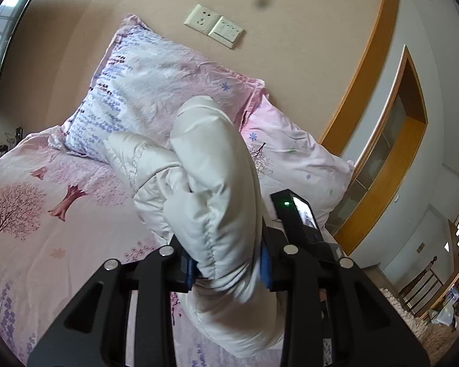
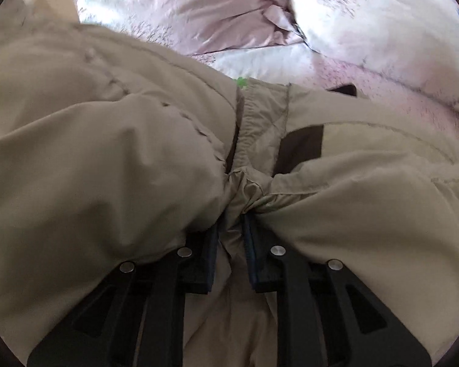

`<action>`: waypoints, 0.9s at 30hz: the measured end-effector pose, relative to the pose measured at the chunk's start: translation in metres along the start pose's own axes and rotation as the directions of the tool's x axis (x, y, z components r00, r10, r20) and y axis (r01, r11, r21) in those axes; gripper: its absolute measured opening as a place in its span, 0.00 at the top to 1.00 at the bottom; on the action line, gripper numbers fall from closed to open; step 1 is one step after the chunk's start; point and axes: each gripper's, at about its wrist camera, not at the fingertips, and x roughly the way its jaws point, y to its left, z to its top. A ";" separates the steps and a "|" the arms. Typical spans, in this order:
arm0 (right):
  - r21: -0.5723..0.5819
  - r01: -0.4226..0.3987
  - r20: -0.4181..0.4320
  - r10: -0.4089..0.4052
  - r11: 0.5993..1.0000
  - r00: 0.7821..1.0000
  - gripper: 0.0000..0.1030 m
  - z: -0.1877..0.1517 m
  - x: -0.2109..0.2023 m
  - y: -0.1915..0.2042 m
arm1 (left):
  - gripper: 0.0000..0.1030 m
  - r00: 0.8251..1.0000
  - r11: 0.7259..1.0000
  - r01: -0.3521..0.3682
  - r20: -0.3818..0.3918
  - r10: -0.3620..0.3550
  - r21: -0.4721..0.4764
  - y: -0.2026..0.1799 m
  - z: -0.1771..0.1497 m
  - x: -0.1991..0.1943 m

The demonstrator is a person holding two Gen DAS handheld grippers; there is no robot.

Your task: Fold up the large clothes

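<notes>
In the left wrist view my left gripper is shut on a thick fold of a white padded jacket, which bulges up between the fingers and hangs above the bed. In the right wrist view my right gripper is shut on a bunched seam of the same padded jacket, which looks beige here and fills most of the frame. A dark brown patch shows on the fabric just right of the seam. The right gripper's black body with a green light shows beside the jacket in the left wrist view.
The bed has a pink tree-print cover and two matching pillows against a beige wall with a socket plate. A wooden-framed doorway and fluffy rug lie to the right. Pink bedding shows beyond the jacket.
</notes>
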 end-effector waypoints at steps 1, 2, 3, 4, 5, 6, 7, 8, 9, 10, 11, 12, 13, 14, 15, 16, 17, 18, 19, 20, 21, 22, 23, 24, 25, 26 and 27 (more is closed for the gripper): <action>-0.006 -0.012 0.007 0.012 1.000 1.000 0.82 -0.002 -0.003 -0.003 | 0.69 1.000 1.000 0.005 0.003 -0.005 0.003 -0.002 0.000 0.000; -0.004 -0.039 0.030 0.039 0.999 0.999 0.82 -0.007 -0.012 -0.008 | 0.69 1.000 1.000 0.011 0.006 -0.011 0.008 -0.005 0.001 0.000; 0.004 -0.057 0.050 0.057 0.998 0.997 0.82 -0.011 -0.020 -0.014 | 0.69 1.000 1.000 0.021 0.008 -0.021 0.017 -0.009 0.002 0.000; 0.012 -0.075 0.074 0.074 0.997 0.995 0.82 -0.019 -0.029 -0.021 | 0.69 1.000 0.999 0.027 0.008 -0.027 0.026 -0.012 0.002 0.000; 0.013 -0.100 0.103 0.098 0.995 0.990 0.82 -0.028 -0.040 -0.027 | 0.68 0.999 0.999 0.031 0.007 -0.031 0.038 -0.017 0.002 0.001; 0.014 -0.117 0.117 0.114 0.993 0.987 0.82 -0.033 -0.046 -0.031 | 0.68 0.999 0.998 0.037 0.006 -0.037 0.054 -0.022 0.002 0.002; 0.013 -0.123 0.121 0.121 0.992 0.985 0.82 -0.037 -0.049 -0.033 | 0.67 0.999 0.997 0.044 0.005 -0.045 0.066 -0.027 0.002 0.004; 0.009 -0.124 0.115 0.122 0.992 0.986 0.82 -0.038 -0.047 -0.034 | 0.67 0.999 0.996 0.054 0.003 -0.054 0.075 -0.032 0.002 0.005; -0.001 -0.116 0.091 0.116 0.993 0.989 0.82 -0.039 -0.039 -0.034 | 0.67 0.998 0.994 0.069 0.000 -0.069 0.084 -0.037 0.002 0.007; -0.002 -0.098 0.063 0.098 0.995 0.993 0.82 -0.038 -0.027 -0.033 | 0.67 0.997 0.993 0.078 -0.004 -0.078 0.090 -0.042 0.002 0.009; -0.005 -0.096 0.046 0.096 0.995 0.994 0.85 -0.036 -0.015 -0.033 | 0.66 0.996 0.992 0.085 -0.011 -0.084 0.097 -0.046 0.001 0.011; -0.016 -0.096 0.059 0.097 0.995 0.994 0.86 -0.033 -0.009 -0.034 | 0.66 0.996 0.990 0.093 -0.024 -0.091 0.106 -0.053 -0.001 0.015; -0.022 -0.097 0.061 0.098 0.995 0.993 0.86 -0.033 -0.009 -0.034 | 0.65 0.995 0.988 0.097 -0.029 -0.095 0.118 -0.058 -0.003 0.017; -0.018 -0.108 0.062 0.109 0.994 0.992 0.85 -0.033 -0.014 -0.036 | 0.65 0.995 0.986 0.102 -0.028 -0.100 0.130 -0.063 -0.004 0.018; -0.002 -0.132 0.077 0.132 0.991 0.988 0.85 -0.035 -0.022 -0.042 | 0.65 0.993 0.982 0.115 -0.031 -0.112 0.147 -0.071 -0.006 0.018; 0.008 -0.151 0.104 0.149 0.988 0.983 0.85 -0.038 -0.033 -0.050 | 0.64 0.992 0.979 0.129 -0.036 -0.125 0.156 -0.076 -0.007 0.020; 0.016 -0.159 0.137 0.156 0.987 0.978 0.85 -0.042 -0.044 -0.058 | 0.64 0.989 0.976 0.144 -0.042 -0.139 0.162 -0.081 -0.008 0.021; 0.032 -0.153 0.183 0.145 0.988 0.972 0.84 -0.048 -0.061 -0.071 | 0.64 0.987 0.972 0.161 -0.050 -0.155 0.174 -0.088 -0.010 0.023; 0.048 -0.146 0.218 0.133 0.988 0.967 0.83 -0.054 -0.073 -0.082 | 0.63 0.985 0.968 0.173 -0.057 -0.165 0.184 -0.094 -0.012 0.025; 0.075 -0.147 0.264 0.122 0.986 0.957 0.77 -0.063 -0.089 -0.101 | 0.63 0.982 0.964 0.185 -0.064 -0.175 0.193 -0.100 -0.014 0.027; 0.100 -0.150 0.287 0.116 0.984 0.951 0.73 -0.070 -0.098 -0.114 | 0.63 0.980 0.959 0.198 -0.072 -0.187 0.205 -0.108 -0.017 0.030; 0.134 -0.150 0.310 0.102 0.980 0.945 0.71 -0.078 -0.107 -0.130 | 0.63 0.977 0.954 0.211 -0.080 -0.198 0.214 -0.115 -0.019 0.033; 0.170 -0.139 0.330 0.077 0.976 0.941 0.71 -0.086 -0.115 -0.145 | 0.62 0.975 0.951 0.220 -0.085 -0.206 0.218 -0.119 -0.021 0.035; 0.195 -0.129 0.339 0.057 0.972 0.939 0.71 -0.092 -0.119 -0.156 | 0.62 0.971 0.946 0.236 -0.095 -0.219 0.223 -0.125 -0.024 0.038; 0.214 -0.123 0.343 0.044 0.969 0.938 0.71 -0.098 -0.122 -0.166 | 0.62 0.968 0.942 0.247 -0.104 -0.228 0.229 -0.131 -0.026 0.041; 0.239 -0.119 0.344 0.030 0.964 0.938 0.71 -0.107 -0.124 -0.179 | 0.62 0.966 0.938 0.254 -0.110 -0.234 0.234 -0.135 -0.028 0.043; 0.256 -0.118 0.341 0.025 0.959 0.940 0.71 -0.111 -0.123 -0.187 | 0.62 0.963 0.934 0.264 -0.121 -0.241 0.242 -0.141 -0.031 0.047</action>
